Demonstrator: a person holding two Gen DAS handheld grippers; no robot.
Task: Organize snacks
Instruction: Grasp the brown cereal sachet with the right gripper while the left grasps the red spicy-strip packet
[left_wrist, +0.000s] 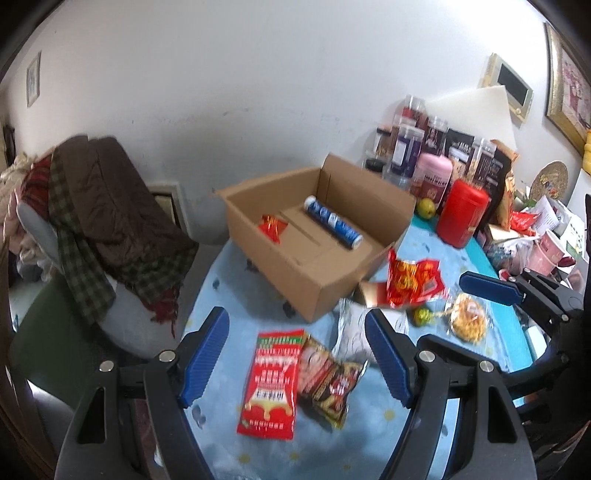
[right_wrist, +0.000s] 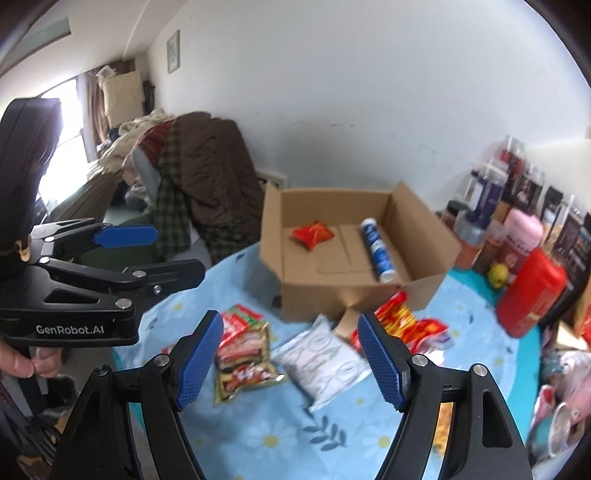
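Blue tablecloth (left_wrist: 229, 280); both grippers (left_wrist: 295, 354) (right_wrist: 290, 354) spread, empty; seemingly fried snack (left_wrist: 468, 318) only in left view.

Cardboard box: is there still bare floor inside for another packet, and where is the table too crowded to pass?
The cardboard box has bare floor between the red packet and the blue tube. The tablecloth nearest the grippers is bare. The jars at the wall are crowded.

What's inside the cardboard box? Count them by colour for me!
In the cardboard box:
Red packet: 1
Blue-and-white tube: 1
Total: 2
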